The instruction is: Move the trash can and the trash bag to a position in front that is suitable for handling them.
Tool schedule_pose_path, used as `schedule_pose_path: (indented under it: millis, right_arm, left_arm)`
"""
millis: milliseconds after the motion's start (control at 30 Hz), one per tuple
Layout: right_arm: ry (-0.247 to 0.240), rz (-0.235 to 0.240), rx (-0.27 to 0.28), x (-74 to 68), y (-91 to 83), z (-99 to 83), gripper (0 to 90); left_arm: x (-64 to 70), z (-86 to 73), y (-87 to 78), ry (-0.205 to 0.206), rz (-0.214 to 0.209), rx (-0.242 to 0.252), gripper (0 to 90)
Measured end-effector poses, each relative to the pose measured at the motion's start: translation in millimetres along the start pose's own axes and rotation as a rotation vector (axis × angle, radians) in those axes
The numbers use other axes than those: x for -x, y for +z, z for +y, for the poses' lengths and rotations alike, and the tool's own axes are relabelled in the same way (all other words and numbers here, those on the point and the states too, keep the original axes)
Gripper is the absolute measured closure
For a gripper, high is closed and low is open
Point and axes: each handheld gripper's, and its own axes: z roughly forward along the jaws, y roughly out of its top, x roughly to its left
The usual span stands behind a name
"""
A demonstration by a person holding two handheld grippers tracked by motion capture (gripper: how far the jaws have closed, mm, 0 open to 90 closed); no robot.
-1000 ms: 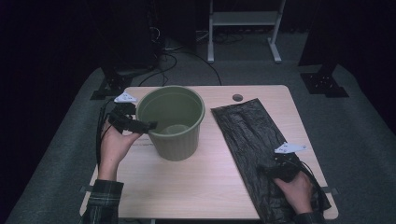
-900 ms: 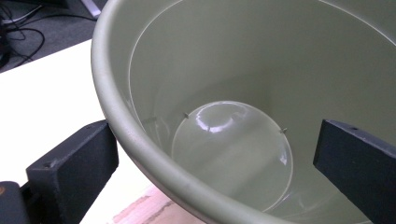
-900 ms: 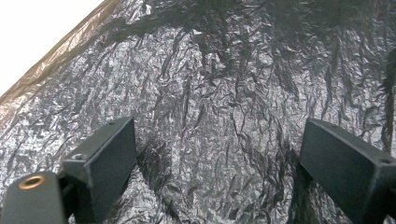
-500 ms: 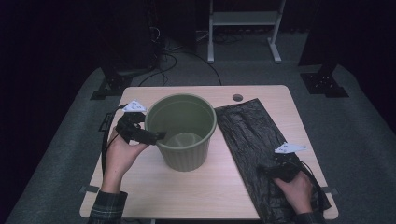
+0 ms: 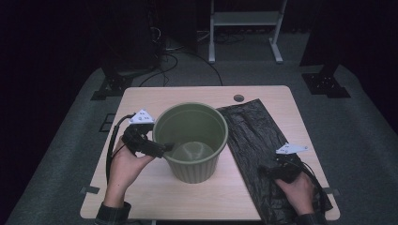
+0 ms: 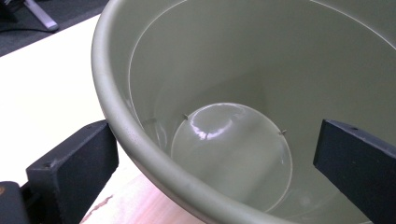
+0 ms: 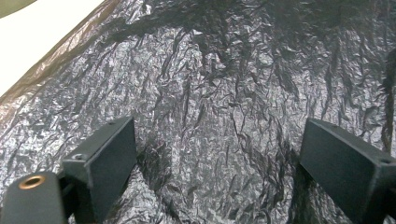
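Left gripper (image 5: 162, 149) straddles the green bin's (image 5: 190, 140) rim, jaws wide (unclamped); right gripper (image 5: 267, 172) gapes empty over the black bin liner (image 5: 253, 136) near the table's (image 5: 141, 192) right edge.

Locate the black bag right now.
High view: the black bag lies flat on the table's right side, beside the green bin, under the right gripper.

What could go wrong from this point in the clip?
The left gripper straddles the rim of the green bin with its jaws wide apart, so the bin could tip or slide if pushed. The right gripper, open above the flat black bag, may pinch both layers or drag it.
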Motion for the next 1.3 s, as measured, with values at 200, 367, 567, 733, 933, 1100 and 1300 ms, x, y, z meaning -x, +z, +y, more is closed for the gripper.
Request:
schedule_pose_path:
  millis: [200, 367, 567, 733, 933, 1100, 1300]
  right_arm:
    - [0.001, 0.0, 0.0, -0.3, -0.1, 0.0, 10.3]
    - [0.002, -0.001, 0.001, -0.7, -0.2, -0.1, 10.3]
    - [0.005, -0.002, 0.001, -1.0, -0.3, -0.3, 10.3]
    - [0.01, -0.008, 0.001, -1.4, -0.3, -0.3, 10.3]
    - [0.024, -0.022, 0.0, -3.0, -0.6, -0.6, 10.2]
    - [0.024, -0.021, 0.0, -3.1, -0.6, -0.6, 10.1]
    - [0.024, -0.021, 0.001, -3.1, -0.6, -0.7, 10.2]
  left_arm:
    - [11.3, -1.1, -1.1, 0.015, -0.022, -0.006, 0.0]
    - [12.4, -0.6, -1.2, 0.023, -0.022, -0.008, 0.0]
    - [9.3, 2.0, -5.3, 0.029, -0.01, 0.015, 0.0]
    - [8.1, 7.3, -17.2, 0.037, 0.006, 0.043, 0.0]
    - [6.3, 5.8, -31.8, 0.034, 0.014, 0.06, 0.0]
    - [6.8, -4.0, -40.5, 0.014, 0.011, 0.07, 0.0]
    - [8.1, -17.1, -51.5, -0.005, 0.013, 0.095, 0.0]
